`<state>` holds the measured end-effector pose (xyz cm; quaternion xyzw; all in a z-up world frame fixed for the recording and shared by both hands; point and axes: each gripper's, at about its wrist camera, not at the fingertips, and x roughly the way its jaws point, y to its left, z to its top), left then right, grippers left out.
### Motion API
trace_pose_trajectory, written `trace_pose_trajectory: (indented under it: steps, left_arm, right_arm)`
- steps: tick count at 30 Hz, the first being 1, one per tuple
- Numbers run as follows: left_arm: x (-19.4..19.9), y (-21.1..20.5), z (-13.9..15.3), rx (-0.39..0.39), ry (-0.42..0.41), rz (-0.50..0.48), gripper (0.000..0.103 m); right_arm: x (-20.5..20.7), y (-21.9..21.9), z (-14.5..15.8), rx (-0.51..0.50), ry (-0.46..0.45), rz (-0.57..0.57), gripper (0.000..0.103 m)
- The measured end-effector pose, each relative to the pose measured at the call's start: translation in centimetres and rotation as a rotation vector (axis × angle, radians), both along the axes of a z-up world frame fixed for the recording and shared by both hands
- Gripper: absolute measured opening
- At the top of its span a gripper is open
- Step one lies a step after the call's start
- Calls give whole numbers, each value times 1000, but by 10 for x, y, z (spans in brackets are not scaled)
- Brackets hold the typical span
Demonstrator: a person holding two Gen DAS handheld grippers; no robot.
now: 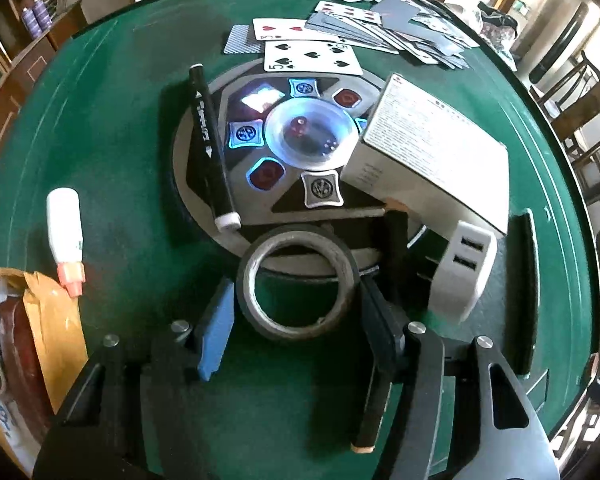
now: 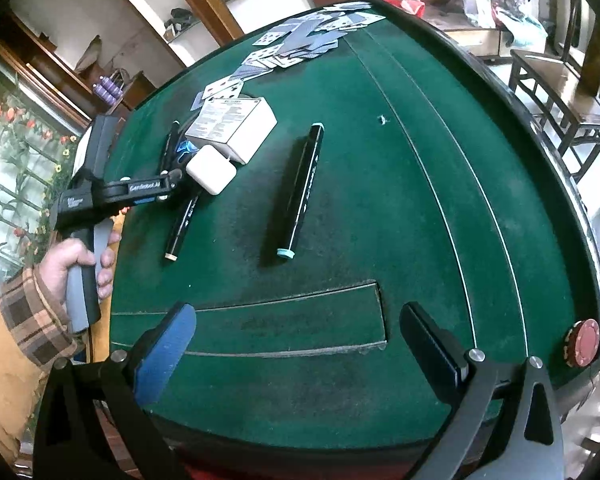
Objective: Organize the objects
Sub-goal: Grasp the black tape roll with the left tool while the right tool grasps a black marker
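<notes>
In the left wrist view a black tape roll (image 1: pixel 298 280) lies flat on the green felt table (image 1: pixel 112 140). My left gripper (image 1: pixel 298 294) straddles it, the blue pad touching its left side and the black finger its right. A white charger (image 1: pixel 460 268), a white box (image 1: pixel 432 148) and a white-capped black marker (image 1: pixel 212 148) lie close around it. My right gripper (image 2: pixel 296 332) is open over a flap cut in the felt, with nothing between its fingers. Ahead of it lie a teal-capped black marker (image 2: pixel 298 192) and a thinner black marker (image 2: pixel 182 224).
A lit dice console (image 1: pixel 312 132) fills the table's centre. Playing cards (image 1: pixel 312 56) are spread at the far side. A white glue bottle (image 1: pixel 66 240) and a brown bag (image 1: pixel 48 320) sit at the left. A red chip (image 2: pixel 584 342) rests on the rim. A hand (image 2: pixel 80 260) holds the other gripper's handle.
</notes>
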<state>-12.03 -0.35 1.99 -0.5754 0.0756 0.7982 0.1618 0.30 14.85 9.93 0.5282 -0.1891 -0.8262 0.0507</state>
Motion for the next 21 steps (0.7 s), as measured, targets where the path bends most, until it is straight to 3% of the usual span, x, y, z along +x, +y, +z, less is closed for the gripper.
trace_pose_trajectory:
  steps: [7, 11, 13, 15, 21]
  left_arm:
    - [48, -14, 1, 29, -16, -7, 59]
    - [89, -24, 2, 54, -30, 5, 59]
    - [102, -31, 3, 75, -39, 24, 59]
    - [113, -38, 3, 86, -45, 43, 59]
    - [130, -56, 5, 108, -53, 90, 59]
  right_arm:
    - [-22, 1, 2, -23, 25, 13, 101]
    - [-45, -6, -1, -44, 36, 59, 93]
    - [-58, -10, -7, -15, 28, 77, 83]
    - [-74, -12, -18, 10, -1, 82, 65]
    - [-117, -14, -47, 115, -78, 38, 47]
